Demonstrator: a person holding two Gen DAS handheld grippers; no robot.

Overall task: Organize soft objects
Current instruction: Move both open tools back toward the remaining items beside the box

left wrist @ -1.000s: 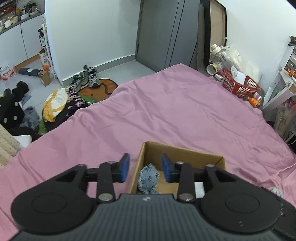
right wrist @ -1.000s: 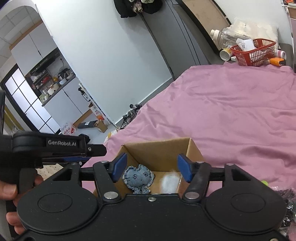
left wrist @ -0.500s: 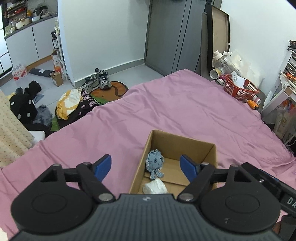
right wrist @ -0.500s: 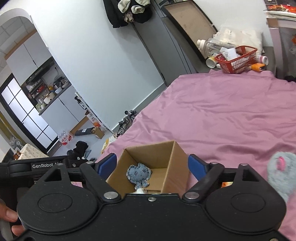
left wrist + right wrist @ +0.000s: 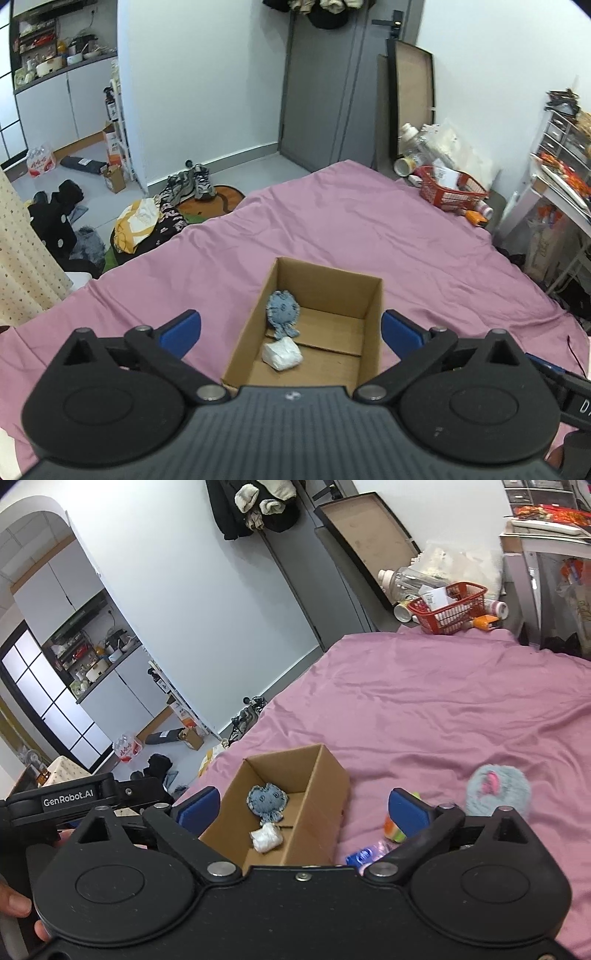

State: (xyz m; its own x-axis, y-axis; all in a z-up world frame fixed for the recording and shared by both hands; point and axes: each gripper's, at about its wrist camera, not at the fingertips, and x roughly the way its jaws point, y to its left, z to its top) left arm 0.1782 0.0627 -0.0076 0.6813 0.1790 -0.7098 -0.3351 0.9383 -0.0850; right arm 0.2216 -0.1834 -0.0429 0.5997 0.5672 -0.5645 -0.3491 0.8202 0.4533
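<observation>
Left wrist view: left claw [image 5: 290, 328] spread wide, released, blue pads either side of the cardboard box [image 5: 369, 321] at lower centre. Box open-topped, rectangular, corrugated, sitting on the pink bedsheet [image 5: 351, 229]. Inside, along the left wall: blue denim plush [image 5: 282, 312] with frayed legs, and a white crumpled soft lump [image 5: 282, 354] just below it in frame. Right half of the box floor bare. Sheet wrinkled, open on all sides of the box. Red mesh basket [image 5: 448, 188] at the bed's far right edge; shoes [image 5: 192, 182] and clothes on the grey floor, upper left.

Right wrist view: right claw [image 5: 303, 808] also released, holding nothing, box [image 5: 325, 794] between the pads at lower centre. Denim plush [image 5: 266, 800] and white lump [image 5: 266, 839] inside. On the sheet [image 5: 443, 709] right of the box: fuzzy grey-blue plush [image 5: 496, 788] with pink mark, a small orange-green item [image 5: 393, 830], a blue-white packet [image 5: 364, 857], all near the right pad. Left claw body [image 5: 70, 799] at left edge.
</observation>
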